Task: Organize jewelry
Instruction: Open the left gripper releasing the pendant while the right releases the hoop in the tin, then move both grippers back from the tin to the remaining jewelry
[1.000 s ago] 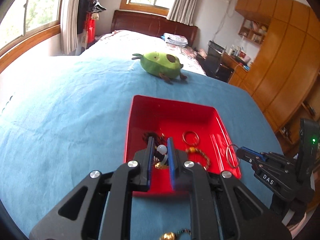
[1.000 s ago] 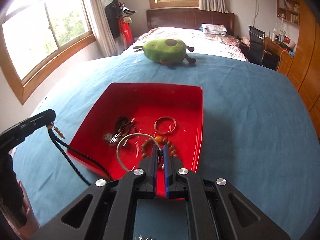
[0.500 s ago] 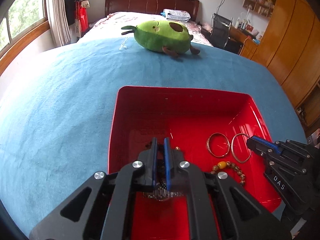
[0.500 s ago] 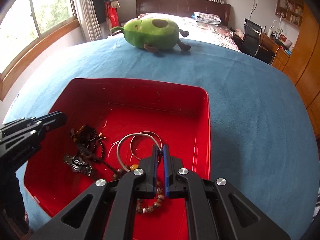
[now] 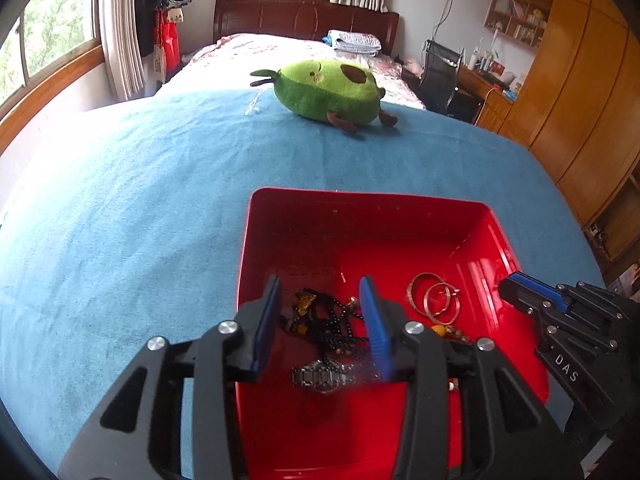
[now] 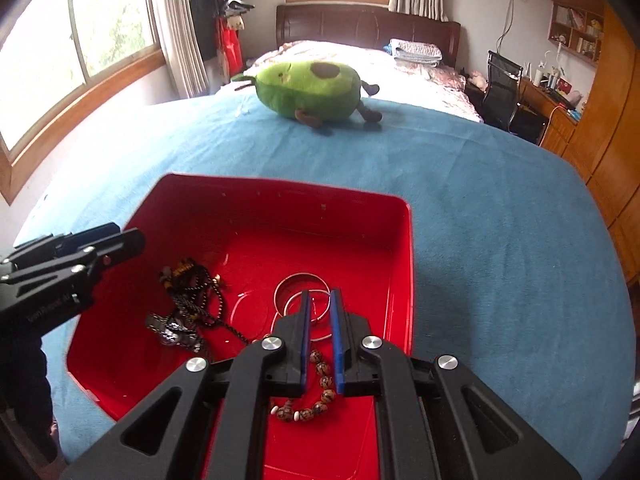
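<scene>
Looking into red tray [image 5: 256,240] on my feed: black beaded necklace [image 5: 336,324] tangled in heap left side, silver watch [image 5: 320,378] flat just in front of it, two silver bangles [image 5: 434,300] overlapping right side, brown bead bracelet [image 6: 320,392] nearest me.

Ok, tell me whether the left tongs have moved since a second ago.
Yes. The left tongs went forward from the near rim of the red tray to over its floor, and opened above the black cord necklace.
</scene>
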### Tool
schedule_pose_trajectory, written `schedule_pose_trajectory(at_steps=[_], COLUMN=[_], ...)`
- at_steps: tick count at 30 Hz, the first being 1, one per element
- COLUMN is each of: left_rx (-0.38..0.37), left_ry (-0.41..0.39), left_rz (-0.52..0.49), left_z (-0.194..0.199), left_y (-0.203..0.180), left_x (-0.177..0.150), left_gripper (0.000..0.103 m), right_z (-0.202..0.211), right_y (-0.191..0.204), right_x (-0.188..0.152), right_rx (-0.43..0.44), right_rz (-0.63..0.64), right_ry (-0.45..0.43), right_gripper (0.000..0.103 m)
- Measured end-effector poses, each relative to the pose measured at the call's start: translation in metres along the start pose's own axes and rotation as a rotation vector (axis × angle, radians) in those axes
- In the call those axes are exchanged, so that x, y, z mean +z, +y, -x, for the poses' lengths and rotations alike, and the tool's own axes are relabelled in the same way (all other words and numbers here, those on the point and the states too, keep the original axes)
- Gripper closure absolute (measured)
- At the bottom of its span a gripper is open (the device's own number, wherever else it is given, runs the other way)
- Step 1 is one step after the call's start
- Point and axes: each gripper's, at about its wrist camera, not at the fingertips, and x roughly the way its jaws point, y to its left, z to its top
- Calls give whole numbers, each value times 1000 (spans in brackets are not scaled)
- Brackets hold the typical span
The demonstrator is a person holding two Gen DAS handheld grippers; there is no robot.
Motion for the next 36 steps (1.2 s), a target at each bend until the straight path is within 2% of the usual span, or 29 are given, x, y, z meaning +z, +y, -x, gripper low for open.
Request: schedule_pose_trajectory(at_steps=[2, 3, 7, 11, 13, 16, 21, 26, 28, 32, 36], left_rx=[-14, -16, -18, -43, -41, -36, -54, -76, -73, -102, -111], left_ry=[-30, -48, -79, -93, -96, -90, -19, 61, 97, 179, 220], left_rz=[4, 4, -23, -48, -68, -96, -113, -95, -90, -75, -56], left_z=[16, 25, 57, 89, 102, 115, 120, 108, 99, 80, 68], left_y=[-1, -2, -8, -9, -10, -11, -10, -8, -8, -8, -6], left_x=[-2, -5, -21, -51, -67, -89, -126, -158, -168, -181, -188], left_gripper=[53, 46, 43, 30, 23, 19, 19, 20, 28, 35, 45], right_z=[14, 20, 46, 66, 73, 85, 90, 82, 78, 68, 58], right_y=[-1, -2, 0, 4, 7, 9, 14, 13, 13, 11, 12], right_x=[-2, -3, -22, -50, -63, -92, -137, -167, -173, -178, -181], right_rx=[19, 33, 95, 150, 154, 192, 192, 207, 194, 192, 196], right_rz=[-9, -12, -3, 10, 20, 14, -10, -69, -84, -113, -112], right_ry=[-22, -28, -41, -26, -15, 18, 75, 116, 113, 115, 130], right_gripper=[94, 94, 92, 80, 80, 80, 79, 79, 79, 79, 79])
